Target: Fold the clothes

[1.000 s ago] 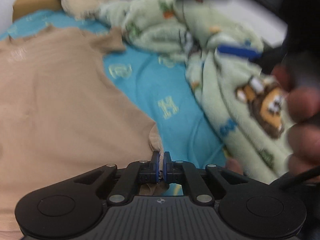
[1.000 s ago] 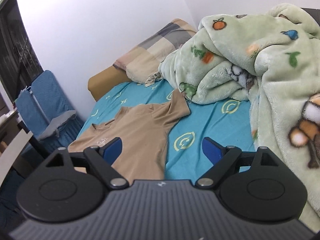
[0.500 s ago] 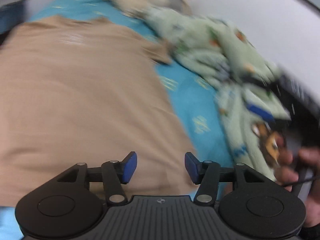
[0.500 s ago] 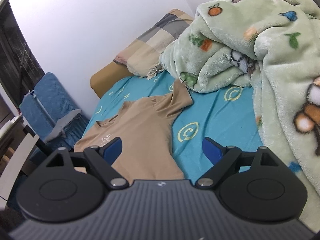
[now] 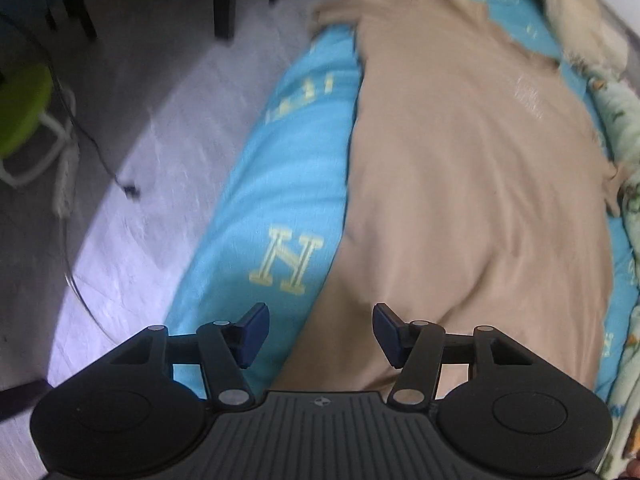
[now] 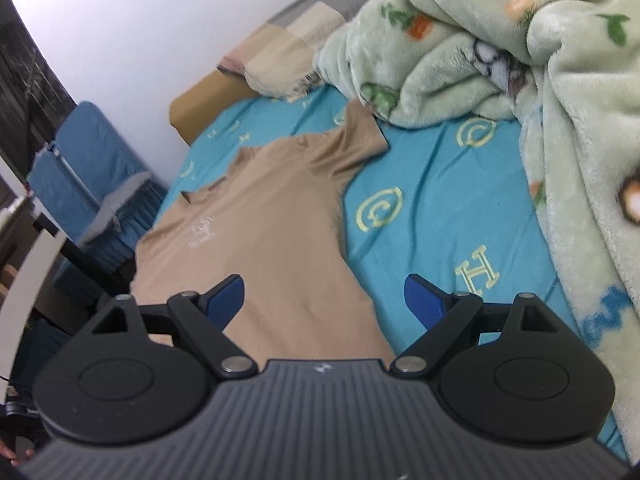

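A tan short-sleeved shirt (image 5: 472, 184) lies spread flat on the blue bed sheet (image 5: 280, 176). My left gripper (image 5: 320, 334) is open and empty, just above the shirt's lower left hem near the bed's edge. In the right wrist view the same shirt (image 6: 260, 232) lies collar away from me, one sleeve reaching toward the blanket. My right gripper (image 6: 324, 300) is open and empty above the shirt's lower right hem.
A bunched green fleece blanket (image 6: 520, 60) covers the right side of the bed. A checked pillow (image 6: 300, 32) lies at the head. A blue folding chair (image 6: 92, 176) stands beside the bed. Floor with a cable (image 5: 100, 152) and a green stool (image 5: 24, 112) lies left.
My left gripper let go of the shirt's hem corner, opened, and swung left to the hem by the bed's edge. My right gripper moved lower and closer over the shirt, still open.
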The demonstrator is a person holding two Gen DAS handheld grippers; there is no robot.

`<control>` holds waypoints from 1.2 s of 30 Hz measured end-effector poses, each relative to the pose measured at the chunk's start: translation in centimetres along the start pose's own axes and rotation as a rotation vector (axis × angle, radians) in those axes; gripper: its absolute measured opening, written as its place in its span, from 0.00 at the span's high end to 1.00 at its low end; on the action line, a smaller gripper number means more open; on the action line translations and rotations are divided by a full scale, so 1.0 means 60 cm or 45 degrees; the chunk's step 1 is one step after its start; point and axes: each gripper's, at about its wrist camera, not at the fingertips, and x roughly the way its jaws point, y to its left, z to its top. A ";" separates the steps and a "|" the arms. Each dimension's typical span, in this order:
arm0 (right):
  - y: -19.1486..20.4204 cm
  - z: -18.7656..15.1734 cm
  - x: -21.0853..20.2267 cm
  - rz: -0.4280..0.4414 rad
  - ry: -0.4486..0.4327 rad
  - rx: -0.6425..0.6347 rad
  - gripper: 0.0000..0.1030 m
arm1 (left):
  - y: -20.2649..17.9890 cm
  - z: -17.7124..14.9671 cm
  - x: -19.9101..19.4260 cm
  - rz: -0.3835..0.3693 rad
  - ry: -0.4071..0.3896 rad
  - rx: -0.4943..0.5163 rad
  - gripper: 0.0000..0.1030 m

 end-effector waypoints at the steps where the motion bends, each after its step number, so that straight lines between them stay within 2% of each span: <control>1: -0.002 0.000 0.003 -0.009 0.009 0.007 0.14 | 0.003 0.003 0.009 0.003 0.037 0.007 0.43; 3: -0.005 0.002 0.008 -0.026 0.014 0.029 0.14 | 0.004 0.008 0.025 0.021 0.105 0.024 0.43; 7: -0.004 0.003 0.013 -0.064 0.008 0.029 0.14 | -0.029 0.013 0.048 0.127 0.158 0.072 0.45; 9: -0.004 0.002 0.016 -0.078 0.013 0.022 0.14 | -0.043 0.006 0.037 0.105 0.166 0.137 0.66; 10: -0.003 0.001 0.017 -0.085 0.016 0.019 0.14 | -0.050 0.001 0.031 0.088 0.175 0.176 0.86; 11: -0.003 0.001 0.018 -0.087 0.018 0.016 0.14 | -0.054 -0.006 0.022 0.070 0.177 0.214 0.96; 13: -0.003 0.002 0.021 -0.092 0.020 0.009 0.14 | -0.055 -0.015 -0.001 0.060 0.152 0.246 0.99; 17: 0.004 0.002 0.022 -0.104 0.018 -0.032 0.14 | -0.050 -0.021 -0.054 0.107 0.097 0.286 0.99; 22: 0.018 -0.001 0.018 -0.089 0.011 -0.098 0.14 | -0.074 -0.034 -0.098 0.216 -0.023 0.385 0.99; 24: 0.022 -0.001 0.013 -0.068 -0.004 -0.114 0.14 | -0.086 -0.039 -0.114 0.253 -0.077 0.424 0.98; 26: 0.026 -0.001 0.008 -0.046 -0.020 -0.129 0.14 | -0.106 -0.044 -0.134 0.241 -0.153 0.456 0.88; 30: 0.042 -0.004 -0.002 -0.027 -0.061 -0.198 0.14 | -0.154 -0.059 -0.181 0.111 -0.329 0.482 0.69; 31: 0.045 -0.004 -0.003 -0.025 -0.067 -0.213 0.14 | -0.173 -0.067 -0.192 0.075 -0.387 0.500 0.61; 32: 0.049 -0.005 -0.003 -0.018 -0.074 -0.224 0.14 | -0.191 -0.075 -0.202 0.041 -0.442 0.516 0.48; 34: 0.057 -0.007 -0.005 0.001 -0.094 -0.248 0.14 | -0.227 -0.090 -0.222 -0.017 -0.540 0.534 0.34; 36: 0.067 -0.010 -0.011 0.015 -0.131 -0.290 0.14 | -0.270 -0.107 -0.244 -0.063 -0.635 0.549 0.27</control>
